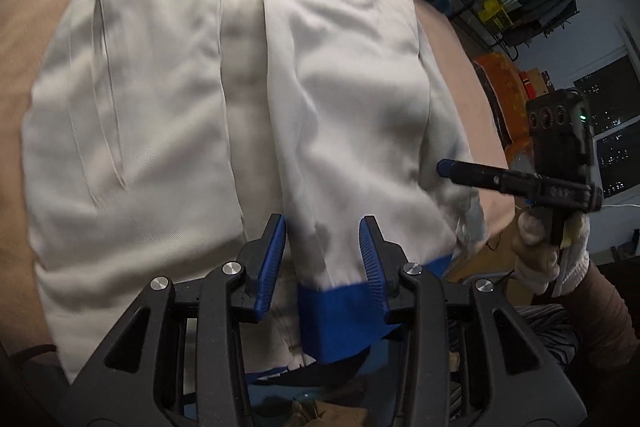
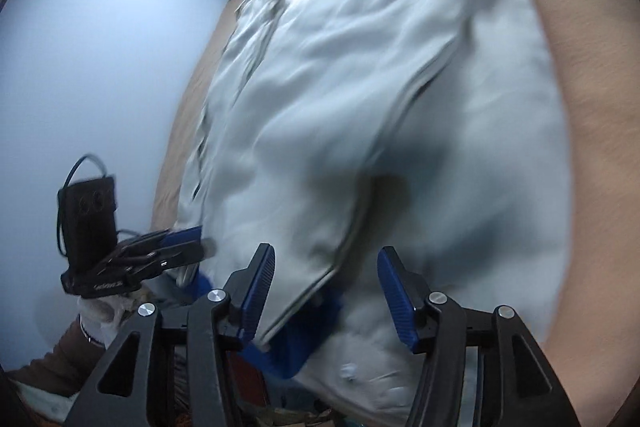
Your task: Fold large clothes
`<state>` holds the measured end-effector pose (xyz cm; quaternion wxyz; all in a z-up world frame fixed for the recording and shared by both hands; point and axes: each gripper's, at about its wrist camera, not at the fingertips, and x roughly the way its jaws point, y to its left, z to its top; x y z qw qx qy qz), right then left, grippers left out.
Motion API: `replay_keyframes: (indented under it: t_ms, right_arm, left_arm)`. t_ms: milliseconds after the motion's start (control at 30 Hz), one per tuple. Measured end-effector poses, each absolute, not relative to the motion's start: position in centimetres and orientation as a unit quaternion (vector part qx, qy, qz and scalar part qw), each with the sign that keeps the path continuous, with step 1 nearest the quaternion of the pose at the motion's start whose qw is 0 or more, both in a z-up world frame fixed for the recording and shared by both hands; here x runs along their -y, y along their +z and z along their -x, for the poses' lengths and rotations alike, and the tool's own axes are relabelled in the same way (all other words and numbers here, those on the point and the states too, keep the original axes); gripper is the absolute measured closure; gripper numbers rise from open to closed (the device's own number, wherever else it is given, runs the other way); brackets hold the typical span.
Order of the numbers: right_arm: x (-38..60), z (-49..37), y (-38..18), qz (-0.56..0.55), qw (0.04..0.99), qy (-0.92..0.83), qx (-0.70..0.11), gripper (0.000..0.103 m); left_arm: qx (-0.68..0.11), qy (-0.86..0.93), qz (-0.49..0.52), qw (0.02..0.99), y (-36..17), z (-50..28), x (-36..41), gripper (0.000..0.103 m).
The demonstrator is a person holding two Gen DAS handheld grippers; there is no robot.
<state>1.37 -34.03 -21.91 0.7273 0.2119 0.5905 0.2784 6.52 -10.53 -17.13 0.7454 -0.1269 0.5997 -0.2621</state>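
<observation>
Blue-padded jaws of the left gripper (image 1: 323,259) stand apart around a blue cuff (image 1: 340,319) at the tan bed's (image 1: 24,67) near edge. Beside it, the right gripper (image 2: 326,291) gapes over the grey jacket's (image 1: 160,107) hem, seemingly poised to lift both for folding.

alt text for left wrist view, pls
A pale grey jacket with a blue cuff lies spread on a tan surface. The left gripper is open, its fingers either side of the cuff. The right gripper reaches in from the right, looking shut.
</observation>
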Motion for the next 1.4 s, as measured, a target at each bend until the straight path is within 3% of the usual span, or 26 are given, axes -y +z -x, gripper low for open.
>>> replay_keyframes:
  t_ms: [67,100,133,167,200,233,267,500,567,667,700,733,867,967,1133,1167,1200,1233,1300,1400]
  right_arm:
    - [32.3,-0.7,-22.1,-0.193,0.724,0.287,-0.597,0.047]
    - [31.5,-0.4,-22.4,-0.188,0.719,0.29,-0.603,0.05]
    - [31.0,-0.3,-22.8,-0.188,0.713,0.293,-0.608,0.053]
    - [30.5,-0.2,-23.1,-0.188,0.71,0.291,-0.613,0.055]
    - [30.3,-0.1,-23.4,-0.191,0.707,0.289,-0.616,0.068]
    - [30.2,-0.1,-23.6,-0.2,0.702,0.289,-0.619,0.09]
    - [30.4,-0.1,-23.7,-0.214,0.695,0.291,-0.622,0.096]
    - [36.1,0.7,-17.5,-0.306,0.724,0.302,-0.539,0.099]
    - [37.1,0.9,-16.9,-0.271,0.747,0.275,-0.541,0.098]
    - [38.4,1.2,-18.5,-0.244,0.753,0.228,-0.567,0.084]
    - [38.8,1.4,-19.3,-0.243,0.751,0.218,-0.574,0.065]
    - [39.1,1.4,-19.8,-0.244,0.75,0.212,-0.577,0.059]
    - [40.9,0.6,-21.2,-0.258,0.738,0.216,-0.585,0.056]
    - [41.5,-0.9,-21.3,-0.275,0.742,0.219,-0.571,0.046]
    - [42.1,-4.7,-20.7,-0.27,0.763,0.207,-0.55,0.045]
    - [42.5,-5.6,-20.8,-0.275,0.764,0.201,-0.547,0.045]
    - [42.9,-6.6,-21.0,-0.28,0.766,0.196,-0.544,0.045]
    - [43.0,-7.4,-21.1,-0.281,0.768,0.192,-0.542,0.045]
    - [43.6,-9.1,-21.3,-0.276,0.776,0.178,-0.538,0.045]
    - [44.2,-11.1,-21.6,-0.294,0.78,0.168,-0.527,0.045]
  left_arm:
    - [-0.601,-0.262,0.128,0.745,-17.6,-6.4,10.6,0.065]
    - [-0.6,-0.268,0.135,0.741,-17.8,-6.5,10.7,0.075]
    - [-0.604,-0.275,0.14,0.735,-17.9,-6.5,10.8,0.094]
    - [-0.605,-0.277,0.142,0.733,-17.9,-6.5,10.8,0.099]
    - [-0.601,-0.279,0.146,0.735,-17.6,-6.4,10.8,0.099]
    - [-0.599,-0.283,0.152,0.734,-17.4,-6.3,10.7,0.1]
    - [-0.597,-0.289,0.168,0.729,-17.0,-6.2,10.6,0.1]
    - [-0.565,-0.334,0.278,0.702,-14.3,-5.6,10.6,0.101]
    - [-0.565,-0.332,0.251,0.712,-14.6,-5.5,12.0,0.101]
    - [-0.58,-0.318,0.197,0.723,-16.4,-5.5,14.3,0.101]
    - [-0.582,-0.312,0.181,0.729,-16.7,-5.4,14.8,0.101]
    - [-0.583,-0.31,0.176,0.73,-16.9,-5.3,14.9,0.1]
    - [-0.581,-0.289,0.148,0.746,-16.5,-4.6,14.4,0.1]
    - [-0.567,-0.255,0.116,0.775,-15.1,-3.8,13.6,0.1]
    - [-0.533,-0.26,0.101,0.799,-12.6,-1.8,14.2,0.1]
    - [-0.531,-0.266,0.094,0.799,-12.3,-1.2,15.0,0.097]
    - [-0.53,-0.276,0.087,0.797,-12.1,-0.6,15.9,0.085]
    - [-0.53,-0.282,0.08,0.796,-12.1,-0.3,16.7,0.063]
    - [-0.527,-0.298,0.063,0.793,-11.9,0.8,19.2,0.042]
    - [-0.531,-0.313,0.023,0.787,-12.7,1.8,22.8,0.042]
